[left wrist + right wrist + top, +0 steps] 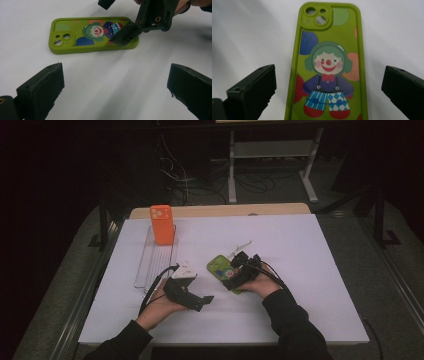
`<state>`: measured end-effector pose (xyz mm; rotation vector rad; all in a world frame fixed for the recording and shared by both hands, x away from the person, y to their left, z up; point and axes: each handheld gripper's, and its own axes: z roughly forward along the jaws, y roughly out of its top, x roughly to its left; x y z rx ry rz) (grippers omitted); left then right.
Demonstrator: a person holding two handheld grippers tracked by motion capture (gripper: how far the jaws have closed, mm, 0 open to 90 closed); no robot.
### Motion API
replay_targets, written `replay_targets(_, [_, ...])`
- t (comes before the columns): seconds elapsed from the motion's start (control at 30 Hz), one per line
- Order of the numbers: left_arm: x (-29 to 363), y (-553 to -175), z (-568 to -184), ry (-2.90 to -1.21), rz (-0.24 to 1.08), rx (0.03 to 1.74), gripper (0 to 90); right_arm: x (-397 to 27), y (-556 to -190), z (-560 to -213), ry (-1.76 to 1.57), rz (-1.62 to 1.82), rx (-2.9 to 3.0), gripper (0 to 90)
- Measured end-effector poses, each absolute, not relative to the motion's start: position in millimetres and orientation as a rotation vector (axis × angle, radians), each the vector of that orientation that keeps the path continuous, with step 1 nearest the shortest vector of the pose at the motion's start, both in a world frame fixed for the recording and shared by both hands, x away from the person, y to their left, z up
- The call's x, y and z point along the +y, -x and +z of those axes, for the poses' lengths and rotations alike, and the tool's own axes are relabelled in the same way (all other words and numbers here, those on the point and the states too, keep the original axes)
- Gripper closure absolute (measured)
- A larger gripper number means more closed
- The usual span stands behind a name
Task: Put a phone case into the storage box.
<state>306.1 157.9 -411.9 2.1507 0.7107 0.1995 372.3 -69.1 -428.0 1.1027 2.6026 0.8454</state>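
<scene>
The green phone case [223, 270] lies flat on the white bench [300, 270], picture side up, a cartoon clown across its back. The right gripper [329, 87] hangs right over its lower end, fingers [252, 92] spread wide on either side, gripping nothing. It looks lined up along the case's length, probably so the fingers can close across the narrow width. In the left gripper view one of those fingers sits down at the case's bottom edge; whether it touches is hard to call.

The left gripper [115, 90] waits nearby, aimed at the case from the side, fingers [42, 92] also wide apart with bare bench between them, a good spot to steady or take the case.

Further back, an orange phone case [162, 224] stands upright in a clear rack [145, 265]. Near the green case lies a small pale strip [241, 246], too small to identify. The case's bottom end is cut off in the right gripper view.
</scene>
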Motion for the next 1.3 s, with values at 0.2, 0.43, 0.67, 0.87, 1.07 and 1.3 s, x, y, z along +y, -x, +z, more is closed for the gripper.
replay_targets(0.2, [157.8, -306.1, -411.9, -2.150, 0.200, 0.711, 0.5, -66.8, -372.3, -437.3, -1.090, 0.782, 2.616, 0.8])
replay_targets(0.43, [156.9, -305.7, -412.4, -2.150, 0.203, 0.711, 0.5, -67.2, -371.9, -440.2, -1.083, 0.753, 2.624, 8.2])
replay_targets(0.67, [156.6, -305.7, -412.7, -2.154, 0.212, 0.709, 0.5, -67.0, -369.7, -441.0, -1.109, 0.759, 2.635, 13.3])
replay_targets(0.87, [156.1, -306.1, -413.3, -2.176, 0.239, 0.688, 0.5, -66.4, -370.3, -440.0, -1.110, 0.743, 2.636, 15.0])
replay_targets(1.07, [156.8, -307.6, -411.3, -2.196, 0.230, 0.681, 0.5, -69.2, -371.3, -439.0, -1.103, 0.754, 2.653, 15.2])
replay_targets(1.3, [160.2, -312.8, -405.0, -2.178, 0.213, 0.702, 0.5, -86.0, -371.1, -422.3, -1.114, 0.823, 2.646, 15.2])
